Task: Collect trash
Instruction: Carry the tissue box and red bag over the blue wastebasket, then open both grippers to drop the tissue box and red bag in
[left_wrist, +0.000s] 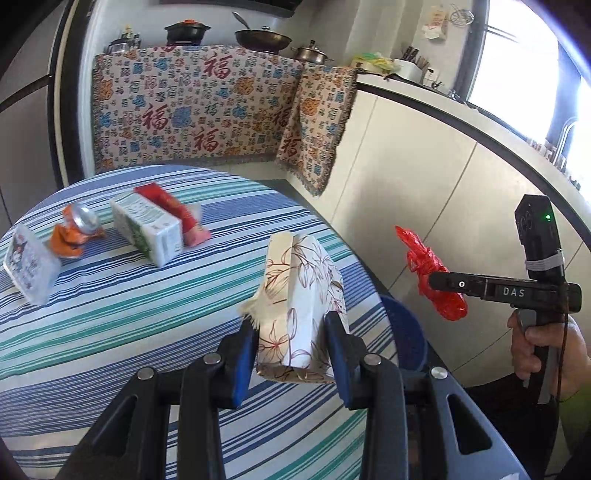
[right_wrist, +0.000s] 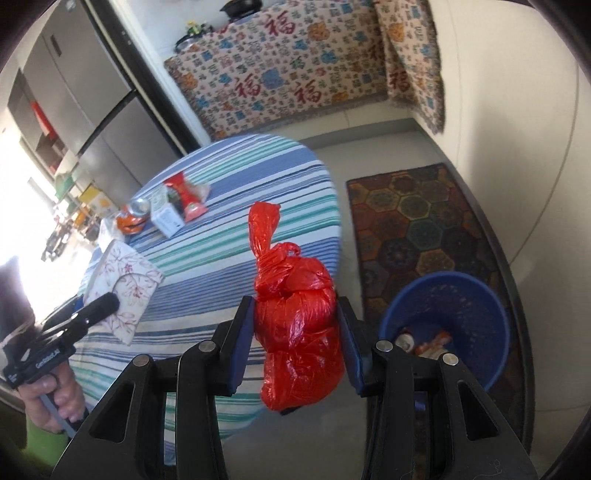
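Note:
My left gripper (left_wrist: 291, 332) is shut on a white floral tissue pack (left_wrist: 301, 295) and holds it above the striped table's right side. My right gripper (right_wrist: 295, 321) is shut on a knotted red plastic bag (right_wrist: 295, 317), held in the air off the table's edge, left of the blue bin (right_wrist: 447, 325). The red bag (left_wrist: 432, 273) and right gripper (left_wrist: 436, 282) also show in the left wrist view. On the table lie a green-white carton (left_wrist: 147, 229), a red packet (left_wrist: 177, 214), a crushed orange can (left_wrist: 75, 232) and a small plastic pack (left_wrist: 29, 269).
The blue bin stands on the floor right of the round table (right_wrist: 258, 177) and holds some trash. A patterned rug (right_wrist: 424, 229) lies beside it. White cabinets (left_wrist: 424, 177) run along the right. A fridge (right_wrist: 92, 110) stands at the left.

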